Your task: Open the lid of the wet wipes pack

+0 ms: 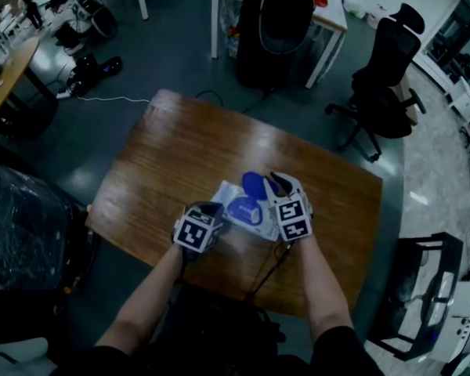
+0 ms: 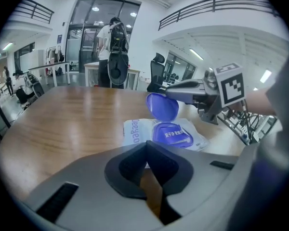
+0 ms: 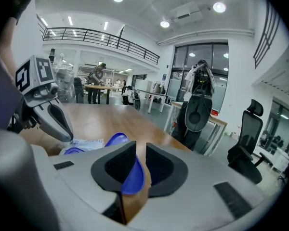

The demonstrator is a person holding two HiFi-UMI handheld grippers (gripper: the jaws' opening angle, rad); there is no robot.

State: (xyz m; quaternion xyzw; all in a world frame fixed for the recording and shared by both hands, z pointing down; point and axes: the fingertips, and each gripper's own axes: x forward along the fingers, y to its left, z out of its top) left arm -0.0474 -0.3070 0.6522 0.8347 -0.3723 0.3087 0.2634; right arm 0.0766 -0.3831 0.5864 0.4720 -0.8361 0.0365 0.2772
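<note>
A white wet wipes pack (image 1: 227,194) lies on the wooden table (image 1: 180,147) in front of me. Its round blue lid (image 2: 162,106) stands hinged up from the blue opening ring (image 2: 172,134). My right gripper (image 1: 276,180) reaches in from the right and is shut on the lid's upper edge; in the right gripper view the blue lid (image 3: 132,174) sits between the pads. My left gripper (image 1: 215,208) is shut, its tips down at the pack's (image 3: 89,143) near left edge. Whether it pinches the film I cannot tell.
A black office chair (image 1: 384,77) and a white desk (image 1: 282,6) with a second chair stand beyond the table's far edge. A white cable (image 1: 102,98) runs on the floor at the far left. A dark plastic-wrapped bulk (image 1: 23,225) sits close to the table's left side.
</note>
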